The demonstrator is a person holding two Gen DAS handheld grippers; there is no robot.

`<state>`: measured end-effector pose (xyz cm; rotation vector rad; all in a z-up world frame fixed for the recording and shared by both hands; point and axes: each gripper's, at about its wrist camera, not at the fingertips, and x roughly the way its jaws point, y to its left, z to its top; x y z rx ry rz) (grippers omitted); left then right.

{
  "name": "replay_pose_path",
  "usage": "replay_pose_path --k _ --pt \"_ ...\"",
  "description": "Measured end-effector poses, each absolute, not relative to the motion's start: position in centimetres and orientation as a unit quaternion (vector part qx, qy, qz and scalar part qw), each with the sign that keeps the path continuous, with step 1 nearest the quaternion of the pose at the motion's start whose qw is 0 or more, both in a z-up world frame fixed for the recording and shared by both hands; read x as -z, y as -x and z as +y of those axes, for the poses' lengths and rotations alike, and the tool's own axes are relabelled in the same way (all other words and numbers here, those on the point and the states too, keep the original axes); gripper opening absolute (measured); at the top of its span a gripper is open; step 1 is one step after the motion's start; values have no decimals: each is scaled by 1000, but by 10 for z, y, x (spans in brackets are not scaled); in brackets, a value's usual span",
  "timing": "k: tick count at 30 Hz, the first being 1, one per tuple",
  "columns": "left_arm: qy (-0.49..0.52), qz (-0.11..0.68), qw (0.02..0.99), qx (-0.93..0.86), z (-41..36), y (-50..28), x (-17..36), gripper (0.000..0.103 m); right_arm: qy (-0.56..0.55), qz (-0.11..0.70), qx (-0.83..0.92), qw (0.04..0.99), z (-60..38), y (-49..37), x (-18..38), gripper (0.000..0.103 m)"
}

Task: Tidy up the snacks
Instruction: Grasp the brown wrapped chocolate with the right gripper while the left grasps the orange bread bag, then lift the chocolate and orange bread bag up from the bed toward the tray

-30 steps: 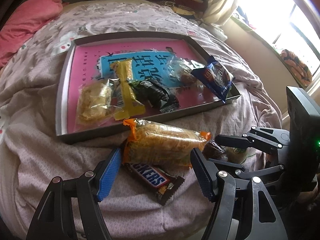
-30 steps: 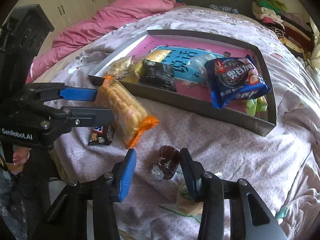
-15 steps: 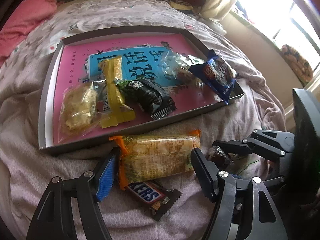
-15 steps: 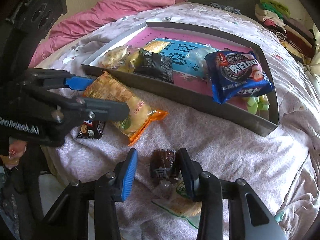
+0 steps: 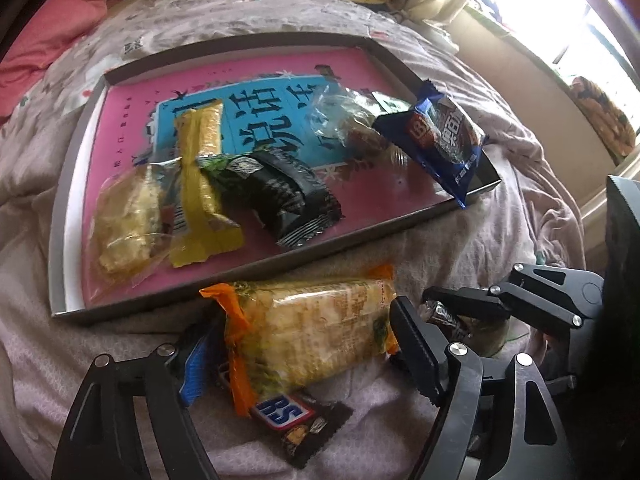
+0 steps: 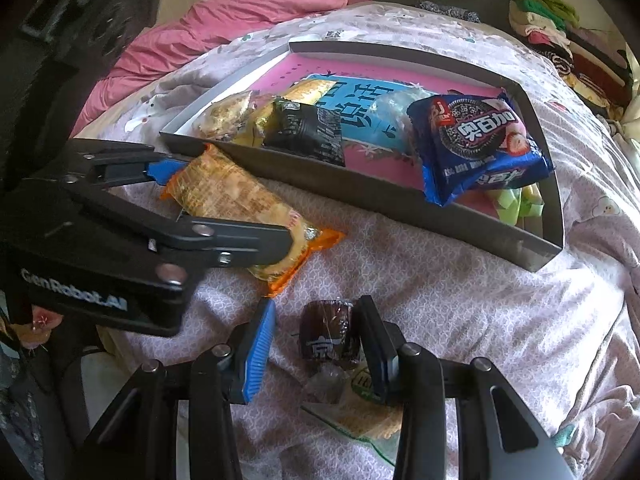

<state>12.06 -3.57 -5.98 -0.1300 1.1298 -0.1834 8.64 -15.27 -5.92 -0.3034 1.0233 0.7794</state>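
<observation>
A grey tray with a pink and blue base lies on the bed and holds several snacks, among them a blue cookie pack and a black packet. My left gripper is open, its fingers on either side of an orange-ended cracker pack lying in front of the tray; the pack also shows in the right wrist view. A Snickers bar lies under it. My right gripper is open around a small dark brown candy on the bedspread.
The tray also shows in the right wrist view, its near wall just beyond both grippers. A pale green-printed packet lies under the right gripper. A pink quilt is at the back left, folded clothes at the back right.
Both grippers have moved forward and down. The cracker pack now sits deeper between the left fingers, and the brown candy sits between the right fingers.
</observation>
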Motion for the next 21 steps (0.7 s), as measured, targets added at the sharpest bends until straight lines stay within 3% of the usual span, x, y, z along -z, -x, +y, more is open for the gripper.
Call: replay_pose_path --k 8,10,12,21 --pt "18 553 830 75 -59 -129 70 86 146 473 -363 790 -151 -85 61 42" --pt "24 549 832 76 -56 -127 69 81 149 472 -364 789 -150 -85 62 41" --pt "43 545 833 84 -50 -124 66 68 150 472 -359 791 -151 -85 61 28" --pt "73 533 836 111 -38 -113 55 40 126 480 -361 790 -158 -91 58 28"
